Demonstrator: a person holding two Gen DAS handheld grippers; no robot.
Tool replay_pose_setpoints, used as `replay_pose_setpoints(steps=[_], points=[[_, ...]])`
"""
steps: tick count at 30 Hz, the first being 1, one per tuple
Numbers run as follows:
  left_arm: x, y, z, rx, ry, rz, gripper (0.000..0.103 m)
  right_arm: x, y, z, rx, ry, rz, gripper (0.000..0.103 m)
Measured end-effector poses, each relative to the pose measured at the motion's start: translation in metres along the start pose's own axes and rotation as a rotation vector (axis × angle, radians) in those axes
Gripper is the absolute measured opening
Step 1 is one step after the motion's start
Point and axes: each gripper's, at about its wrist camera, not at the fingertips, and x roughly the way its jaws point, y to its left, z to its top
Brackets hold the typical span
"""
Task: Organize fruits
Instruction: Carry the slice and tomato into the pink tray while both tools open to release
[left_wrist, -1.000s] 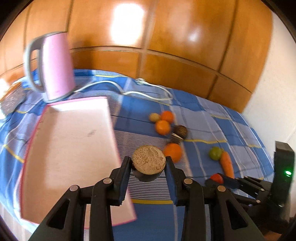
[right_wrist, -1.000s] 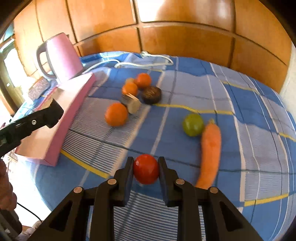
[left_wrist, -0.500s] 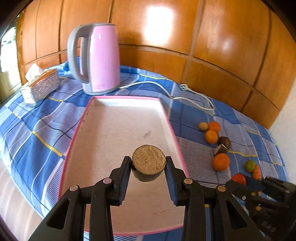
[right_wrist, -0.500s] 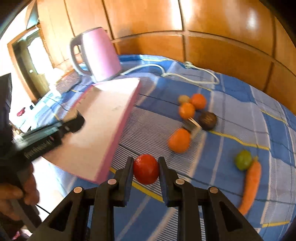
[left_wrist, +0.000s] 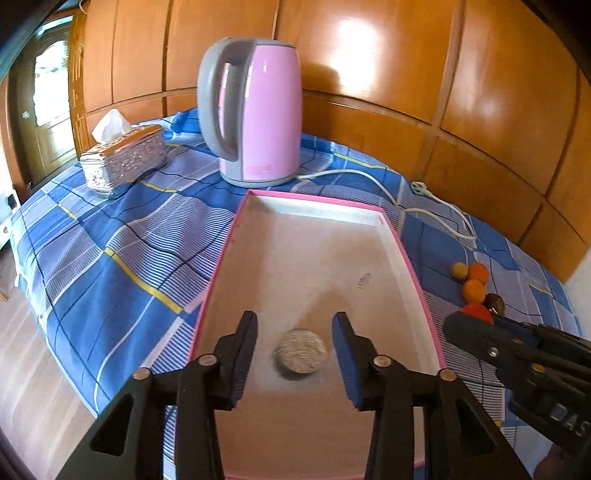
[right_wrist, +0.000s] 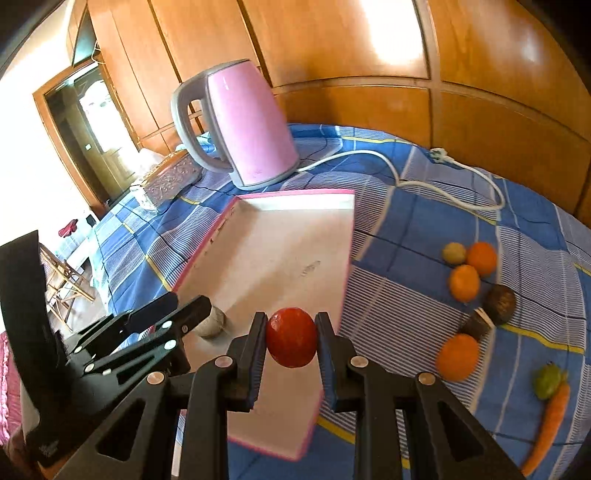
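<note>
Left tool (left_wrist: 294, 354) stands spread above the near end of the pink-rimmed tray (left_wrist: 410, 266); a round, rough-topped brown fruit (left_wrist: 300, 350) lies on the tray floor between its fingers, touching neither. Right tool (right_wrist: 291, 339) pinches a red tomato (right_wrist: 291, 338) over the tray's near right edge. Oranges (right_wrist: 464, 282), a dark fruit (right_wrist: 499, 304), a green fruit (right_wrist: 548, 380) and a carrot (right_wrist: 550, 421) lie on the blue checked cloth (right_wrist: 424, 229), well apart from the tray. A pink kettle (left_wrist: 258, 110) stands behind the tray.

A pink electric kettle (left_wrist: 255, 110) with a grey handle stands on a blue checked cloth (left_wrist: 110, 251) at 12 o'clock, before wooden wall panels (left_wrist: 461, 74). Its white cord (left_wrist: 417, 199) trails toward 3 o'clock, and a silver tissue box (left_wrist: 123, 160) sits at 10 o'clock.
</note>
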Motion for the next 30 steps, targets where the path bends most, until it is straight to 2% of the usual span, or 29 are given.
replay_pose_setpoints(steps=[6,9,11,30], points=[[-0.001,0.006,-0.004,-0.01,0.003,0.012,0.047,0.016,0.007,0.004,-0.008,0.006,-0.017,0.027],[-0.001,0.006,-0.006,-0.013,0.008,0.014,0.047,0.016,0.008,0.002,-0.001,0.005,-0.016,0.034],[-0.002,0.005,-0.008,-0.013,0.011,0.011,0.047,0.016,0.007,0.0,0.006,0.006,-0.019,0.036],[-0.016,-0.028,-0.017,0.054,0.004,-0.048,0.047,-0.027,-0.015,-0.026,0.064,-0.077,-0.14,0.036]])
